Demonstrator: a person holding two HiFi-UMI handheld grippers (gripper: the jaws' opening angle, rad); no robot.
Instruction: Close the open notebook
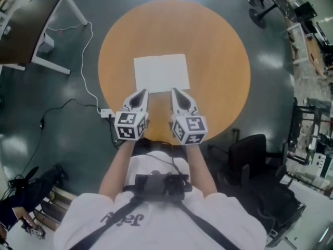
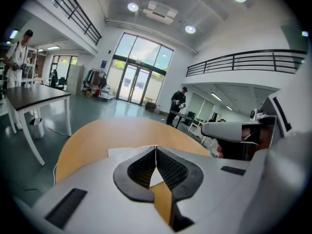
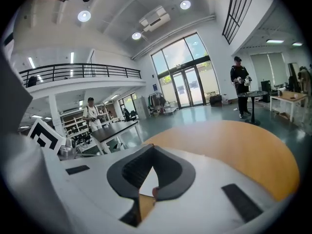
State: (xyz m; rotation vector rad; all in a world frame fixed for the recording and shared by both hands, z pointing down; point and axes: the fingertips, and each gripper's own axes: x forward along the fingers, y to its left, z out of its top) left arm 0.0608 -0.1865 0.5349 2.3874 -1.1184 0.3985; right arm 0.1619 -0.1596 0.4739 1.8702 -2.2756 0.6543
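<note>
Your notebook (image 1: 161, 73) lies flat at the middle of the round wooden table (image 1: 223, 61). It shows only a plain white face, and from above you cannot make out a fold or spine. Both tongs sit on your side of it, side by side with a gap between them, and both point away from you towards its near edge. The left tongs (image 1: 140, 94) have their tips at the near left corner of the notebook. The right tongs (image 1: 177, 92) have theirs at the near edge, a little right of its middle. From overhead the tips meet the white edge, but you cannot tell whether they touch the paper or hang just above it. In the left gripper view, the left tongs (image 2: 156, 149) are closed, with the two dark pads meeting in a thin line and nothing caught between them. A patch of the white notebook (image 2: 156, 179) shows through the opening below the tips, with the wood nearer to you. In the right gripper view, the right tongs (image 3: 152, 148) are likewise closed and empty, and a white patch of the notebook (image 3: 145, 178) shows under them too. Most of the notebook lies beyond both pairs of tips.
</note>
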